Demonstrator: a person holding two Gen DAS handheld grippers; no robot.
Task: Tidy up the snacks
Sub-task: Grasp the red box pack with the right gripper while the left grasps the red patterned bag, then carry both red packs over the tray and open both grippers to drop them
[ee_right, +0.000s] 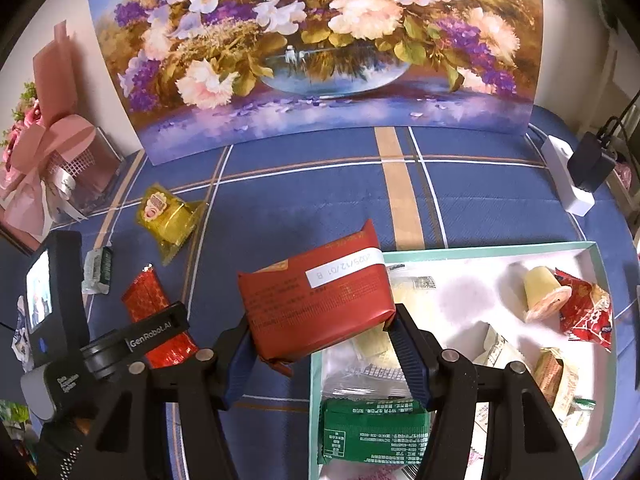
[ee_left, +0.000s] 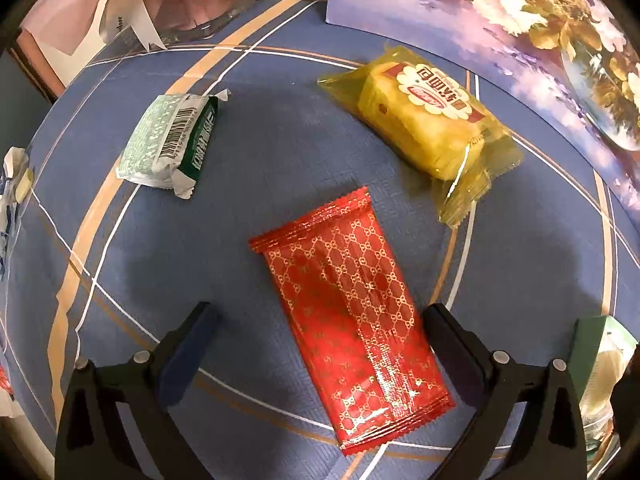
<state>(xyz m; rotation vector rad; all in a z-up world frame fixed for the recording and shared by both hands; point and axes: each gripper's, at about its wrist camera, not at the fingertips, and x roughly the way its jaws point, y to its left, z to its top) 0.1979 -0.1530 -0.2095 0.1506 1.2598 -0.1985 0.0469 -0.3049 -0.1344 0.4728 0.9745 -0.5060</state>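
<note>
Right tongs [ee_right: 322, 330] are clamped on a brick-red packet [ee_right: 316, 304] with a white date label, their blue pads pressing its two sides, holding it tilted above the near-left edge of a teal-rimmed white box [ee_right: 600, 300]. Left tongs [ee_left: 320, 344] hang wide apart, gripping nothing, straddling the lower part of a red gold-patterned packet [ee_left: 352, 304] that lies flat on the blue plaid tabletop [ee_left: 280, 140]; neither pad touches it.

Inside the box, nearest, lies a green packet [ee_right: 374, 430]; farther in sit pale wrapped sweets, a jelly cup [ee_right: 542, 294] on its side and a small red packet [ee_right: 586, 312] touching it.

Beyond the left tongs, a white-and-green packet [ee_left: 168, 148] lies to the left and a yellow wrapped cake [ee_left: 428, 120] to the right, well apart from each other. At the far edge a flower painting [ee_right: 320, 52] stands upright, with a pink ribboned gift [ee_right: 60, 152] to its left and a white power strip [ee_right: 568, 176] to its right.
</note>
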